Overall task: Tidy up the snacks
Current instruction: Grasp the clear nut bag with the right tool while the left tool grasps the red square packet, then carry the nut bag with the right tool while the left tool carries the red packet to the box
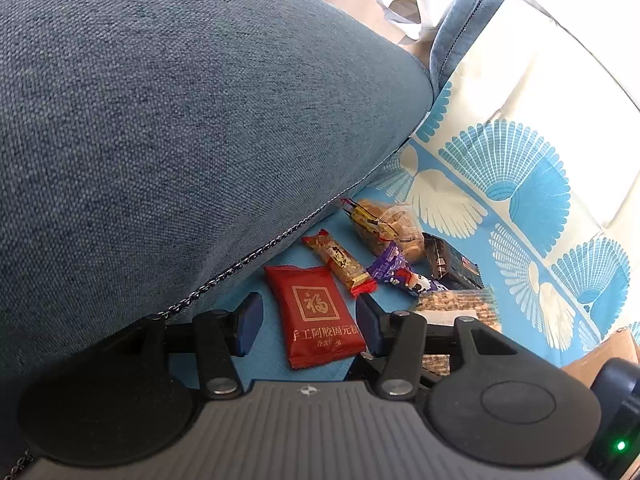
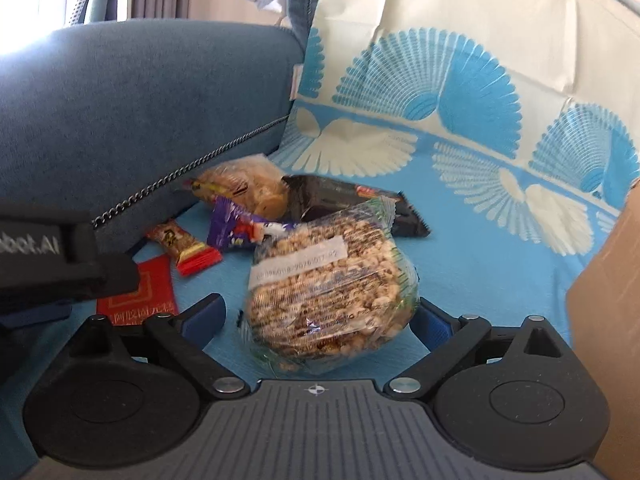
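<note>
Snacks lie on a blue patterned cloth (image 1: 500, 184) beside a blue sofa cushion (image 1: 180, 120). My left gripper (image 1: 308, 318) is open and straddles a red flat packet (image 1: 316, 312). Beyond it lie an orange-red bar (image 1: 340, 262), a purple candy (image 1: 396, 270), a clear bag of brown biscuits (image 1: 388, 228) and a black packet (image 1: 450, 264). My right gripper (image 2: 320, 314) is open around a clear bag of puffed grain cakes (image 2: 332, 292), its pads apart from the bag. The red packet (image 2: 148, 292), the bar (image 2: 184, 246), the purple candy (image 2: 236, 230) and the black packet (image 2: 340, 200) also show there.
A cardboard box (image 2: 608, 300) stands at the right edge of the cloth. The left gripper's body (image 2: 60, 264) reaches in from the left in the right wrist view. A white plastic bag (image 1: 404, 12) lies on the floor behind the sofa.
</note>
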